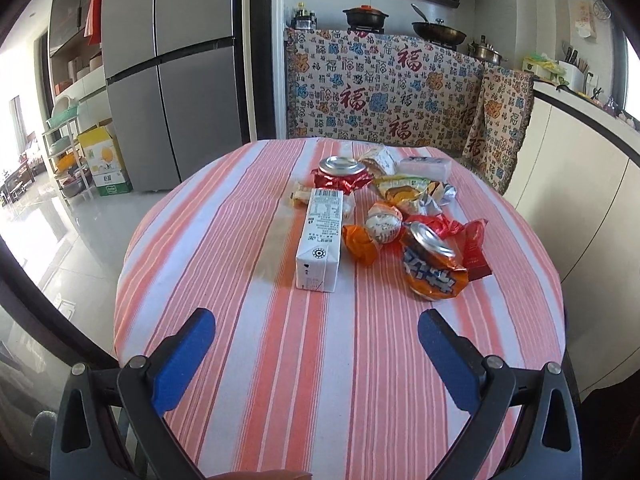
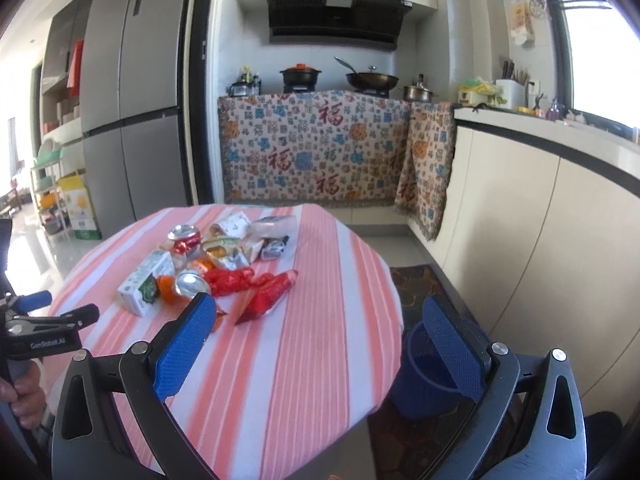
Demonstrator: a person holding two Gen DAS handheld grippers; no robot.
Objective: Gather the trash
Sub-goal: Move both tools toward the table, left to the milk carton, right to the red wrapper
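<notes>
Well ahead of left claw (image 1: 316, 340): trash (image 1: 384, 216)

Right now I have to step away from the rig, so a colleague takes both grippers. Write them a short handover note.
Left gripper: open, empty, hovering over the near table.
Right gripper: open, empty, at the table's right edge.
Trash, all in one pile mid-table: carton, two crushed cans, wrappers.
Blue bin: on the floor, right of the table, below the right gripper.
Done: nothing picked up that I can see.
Left: move every piece into the bin.
</notes>
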